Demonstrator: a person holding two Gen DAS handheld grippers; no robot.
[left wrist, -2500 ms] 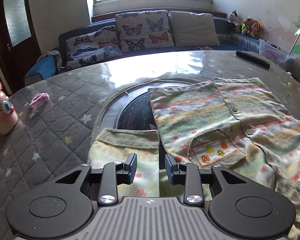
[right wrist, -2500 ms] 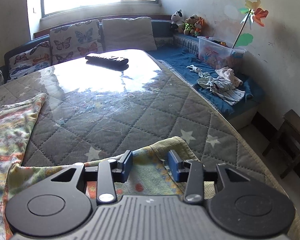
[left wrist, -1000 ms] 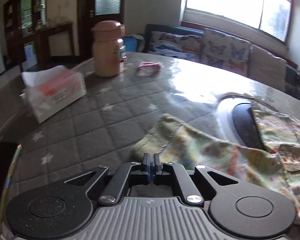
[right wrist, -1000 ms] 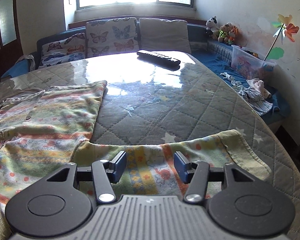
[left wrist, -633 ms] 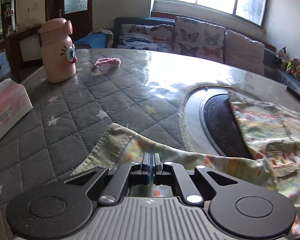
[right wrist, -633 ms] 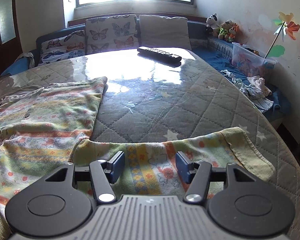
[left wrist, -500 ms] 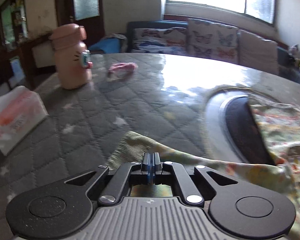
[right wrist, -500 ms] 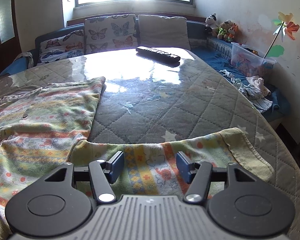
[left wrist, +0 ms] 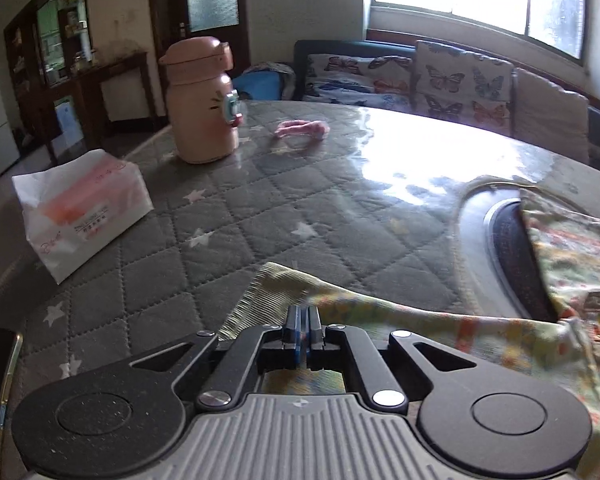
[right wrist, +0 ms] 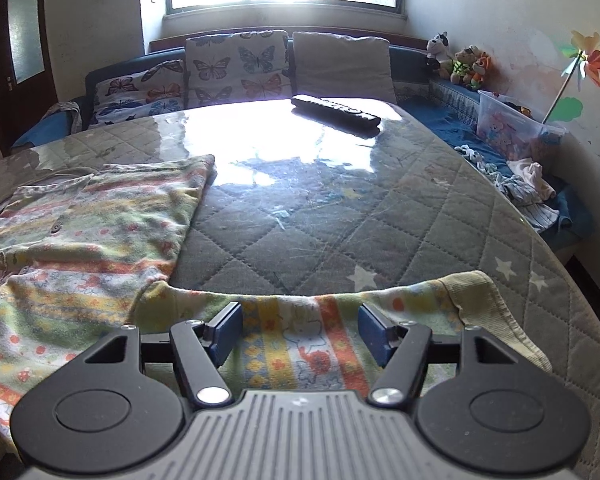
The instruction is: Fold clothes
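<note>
A striped child's garment with small prints (right wrist: 84, 240) lies spread on the quilted table. In the left wrist view my left gripper (left wrist: 303, 322) is shut on one sleeve (left wrist: 380, 316) near its ribbed cuff (left wrist: 256, 292), and the sleeve stretches out to the right toward the garment's body (left wrist: 572, 248). In the right wrist view my right gripper (right wrist: 300, 330) is open, its jaws wide apart over the other sleeve (right wrist: 312, 344), which lies flat with its ribbed cuff (right wrist: 488, 304) to the right.
A pink bottle (left wrist: 202, 100), a tissue pack (left wrist: 80, 208) and a small pink item (left wrist: 302, 128) sit on the table's left side. A round dark inset (left wrist: 512, 256) is in the table's middle. A remote control (right wrist: 336, 114) lies at the far edge. A sofa with butterfly cushions (right wrist: 236, 68) stands beyond.
My left gripper closed on the sleeve and has swung left, pulling the sleeve outward. My right gripper has stayed open over the other sleeve, with its jaws a little wider.
</note>
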